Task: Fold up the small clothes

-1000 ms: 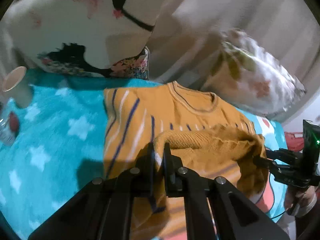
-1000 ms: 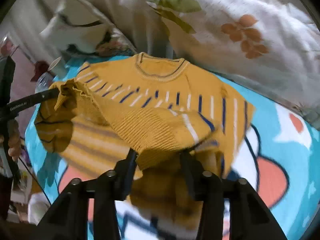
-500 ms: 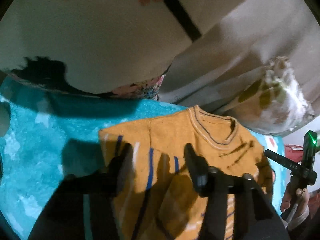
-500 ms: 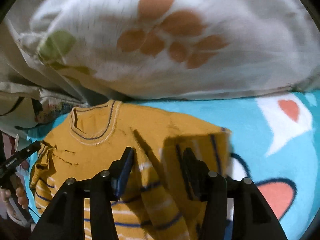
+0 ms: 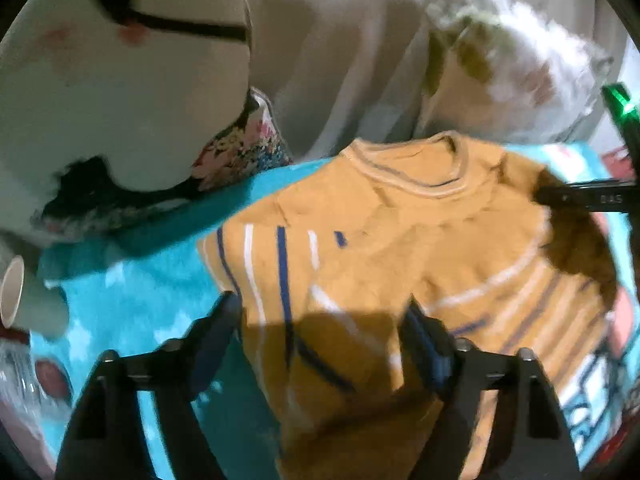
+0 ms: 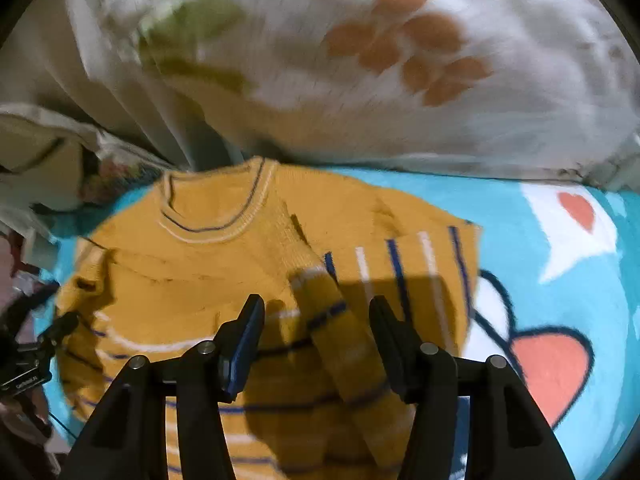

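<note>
A small mustard-yellow knit sweater (image 5: 400, 240) with blue and white stripes lies folded on a turquoise blanket (image 5: 132, 300). It also shows in the right wrist view (image 6: 224, 280), neck opening toward the pillows. My left gripper (image 5: 324, 320) is open and empty above the sweater's left part. My right gripper (image 6: 316, 316) is open and empty above a folded sleeve (image 6: 340, 340). The right gripper's finger (image 5: 580, 198) shows at the right edge of the left wrist view.
A white pillow with orange and green flowers (image 6: 400, 60) lies behind the sweater. A white cushion with black marks (image 5: 120, 80) is at the back left. A paper cup (image 5: 20, 300) and a plastic bottle (image 5: 24, 380) stand at the left. The blanket has heart prints (image 6: 548, 364).
A second ago both grippers held the sweater's lifted hem. They laid it over toward the neck and let go. Both are now open and drawn back above the folded sweater.
</note>
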A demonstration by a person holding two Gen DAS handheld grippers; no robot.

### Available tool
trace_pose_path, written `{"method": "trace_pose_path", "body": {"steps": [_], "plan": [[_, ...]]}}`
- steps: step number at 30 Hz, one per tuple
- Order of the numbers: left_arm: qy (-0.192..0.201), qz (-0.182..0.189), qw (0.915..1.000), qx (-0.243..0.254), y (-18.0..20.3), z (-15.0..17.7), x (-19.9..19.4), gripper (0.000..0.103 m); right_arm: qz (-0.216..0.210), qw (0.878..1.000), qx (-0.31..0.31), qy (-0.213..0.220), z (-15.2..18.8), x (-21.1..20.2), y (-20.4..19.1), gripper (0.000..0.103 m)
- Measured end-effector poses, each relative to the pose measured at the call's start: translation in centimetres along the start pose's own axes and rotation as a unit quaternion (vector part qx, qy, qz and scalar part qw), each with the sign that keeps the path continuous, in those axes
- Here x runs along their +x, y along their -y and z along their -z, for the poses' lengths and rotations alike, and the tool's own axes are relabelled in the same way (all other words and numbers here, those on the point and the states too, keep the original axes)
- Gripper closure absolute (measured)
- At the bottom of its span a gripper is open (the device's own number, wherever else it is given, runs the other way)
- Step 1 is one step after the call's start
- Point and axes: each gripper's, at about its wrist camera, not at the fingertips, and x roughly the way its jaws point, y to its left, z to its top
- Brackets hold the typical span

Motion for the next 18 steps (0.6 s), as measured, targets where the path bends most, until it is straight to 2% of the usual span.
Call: {"method": "trace_pose_path", "body": {"steps": [1,2,3,5,7,12,14,16,18], "plan": [[-0.024,0.005,0.9996,-0.016,-0.9,-0.9,1.5,0.066,0.006,1.0,-0.003,-0.006,-0.2,0.7,-0.1,0.077],[-0.039,0.024,0.998,-0.042,-2.0,-1.4,2.6,0.074,0.011,1.0,0.0,-0.009,-0.5,1.3,0.0,0.086],[-0.051,0.048,0.9945,-0.078,-3.4,-1.9,3.7,0.074,0.012,1.0,0.014,-0.015,-0.9,1.8,0.5,0.087],[-0.068,0.077,0.9866,-0.127,-5.2,-2.4,5.4,0.074,0.009,0.999,0.047,-0.017,-1.5,2.5,1.8,0.088],[-0.066,0.116,0.9769,-0.167,-6.8,-2.5,6.1,0.074,-0.007,0.996,0.083,-0.025,-1.9,3.3,3.2,0.089],[-0.069,0.179,0.9535,-0.232,-9.6,-1.7,6.4,0.073,-0.101,0.972,0.211,-0.017,-1.9,3.3,7.7,0.09],[-0.068,0.181,0.9498,-0.246,-10.4,-1.1,5.5,0.068,-0.112,0.969,0.222,-0.009,-1.4,2.7,8.4,0.082],[-0.057,0.168,0.9509,-0.254,-11.0,-0.5,4.2,0.059,-0.104,0.971,0.215,0.002,-0.9,1.6,8.7,0.066],[-0.046,0.158,0.9493,-0.268,-11.3,0.1,2.5,0.05,-0.095,0.975,0.201,0.016,-0.5,0.2,9.0,0.06]]}}
